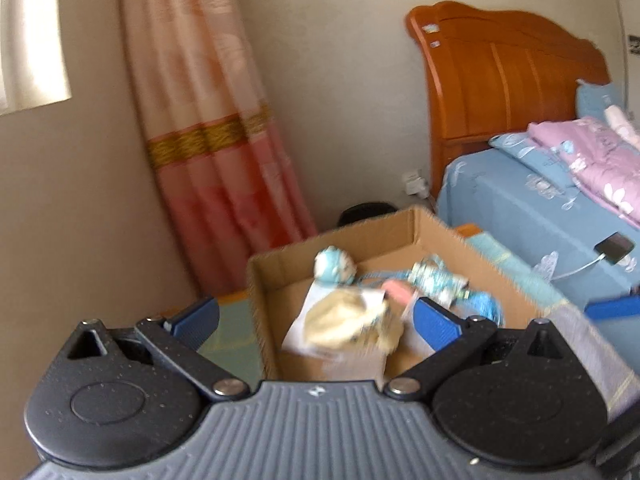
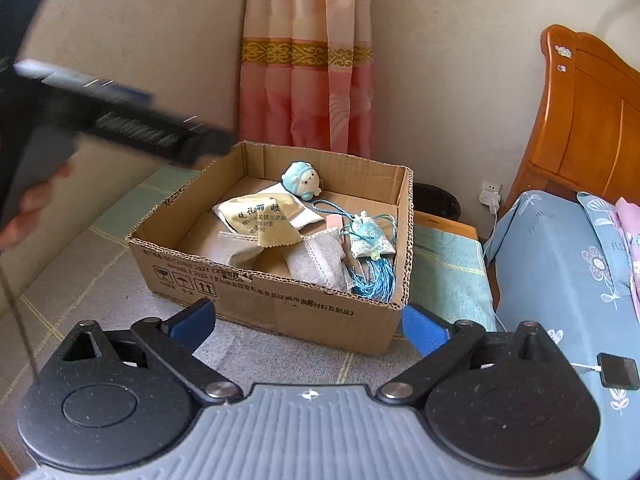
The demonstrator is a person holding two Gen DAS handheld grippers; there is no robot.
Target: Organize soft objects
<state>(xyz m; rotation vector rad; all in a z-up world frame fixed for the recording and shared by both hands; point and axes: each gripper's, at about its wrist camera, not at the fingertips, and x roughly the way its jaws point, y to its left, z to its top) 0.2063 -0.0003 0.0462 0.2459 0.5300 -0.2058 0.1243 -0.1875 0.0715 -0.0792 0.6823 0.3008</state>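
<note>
Already loaded, the cardboard box [image 2: 280, 312] sits under two wide-open, empty claws.
Risk: left gripper [image 1: 316, 322], low over the yellow cloth [image 1: 352, 316], could snag it; right gripper [image 2: 308, 326] waits outside.

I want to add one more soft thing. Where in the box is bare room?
In the cardboard box, bare floor shows along the left wall, beside the yellow cloth. The right side is crowded: blue tassel pouch, grey cloth, and plush toy at the back.
</note>
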